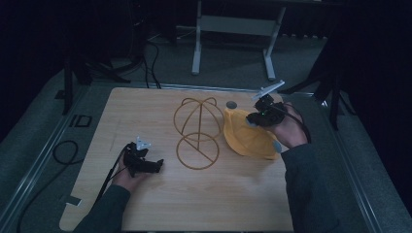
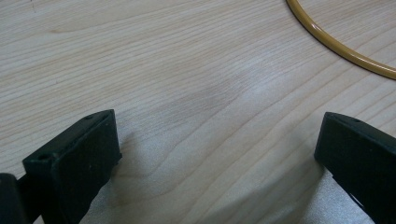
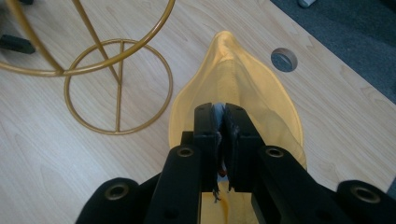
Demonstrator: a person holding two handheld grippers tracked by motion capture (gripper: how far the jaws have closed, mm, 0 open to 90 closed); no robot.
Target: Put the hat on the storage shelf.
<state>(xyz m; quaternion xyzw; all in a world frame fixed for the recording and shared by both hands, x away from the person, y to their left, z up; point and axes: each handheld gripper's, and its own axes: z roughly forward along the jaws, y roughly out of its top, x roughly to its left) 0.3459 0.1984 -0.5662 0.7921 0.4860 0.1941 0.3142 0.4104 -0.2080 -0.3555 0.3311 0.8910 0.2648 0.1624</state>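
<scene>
The right hand-held gripper (image 1: 253, 118) has its jaws pinched together on the edge of the yellow hat (image 1: 245, 138), and the right gripper view makes that plain: the two black jaws meet with yellow fabric caught between them, the hat (image 3: 236, 93) hanging out ahead. The hat sits just to the right of the gold wire hat stand (image 1: 198, 132), touching or nearly touching the stand's ring base, and gripping it by the rim looks like the sensible way to lift a floppy thing up and over that domed wire frame. The stand stands upright in the middle of the table (image 1: 145, 111), its round base flat on the wood, well placed to take the hat from the side. Over on the stand's left, the left hand-held gripper (image 1: 158, 165) rests low on the table with its jaws wide apart and nothing between them, probably waiting to steady the base if it slides. The left gripper view shows bare wood grain and a curve of the gold base ring (image 2: 341, 46) at the top right, so that gripper is near the stand without touching it. The high view gives the layout; the right gripper view alone shows the pinch, plus a round hole in the table (image 3: 284, 59) beyond the hat.
</scene>
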